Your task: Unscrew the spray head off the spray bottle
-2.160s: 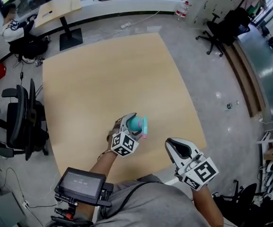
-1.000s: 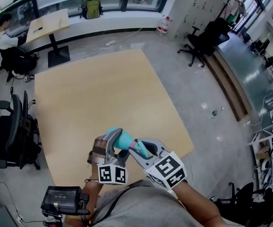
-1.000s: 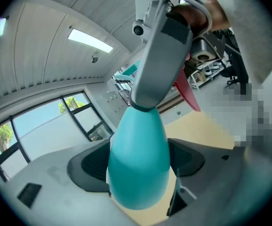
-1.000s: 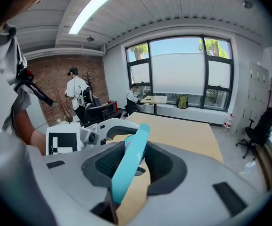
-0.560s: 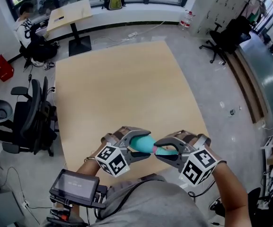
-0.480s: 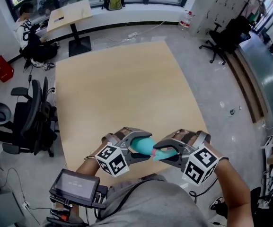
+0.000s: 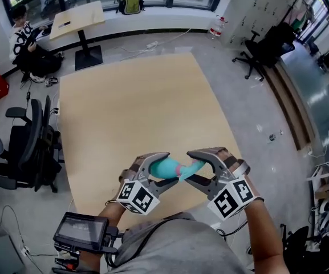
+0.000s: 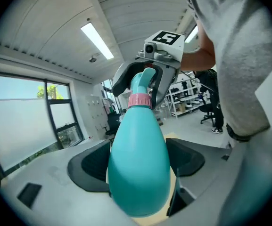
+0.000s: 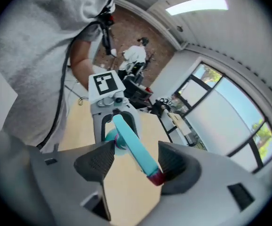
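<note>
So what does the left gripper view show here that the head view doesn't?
Only the left gripper view: the ceiling light strip and the left gripper's pads pressed on the spray bottle's wide body. Only the head view: the wooden tabletop, office chairs and a green backpack. Both: the spray bottle, with the right gripper around the spray head; its jaws have just been opening, the head between them.
</note>
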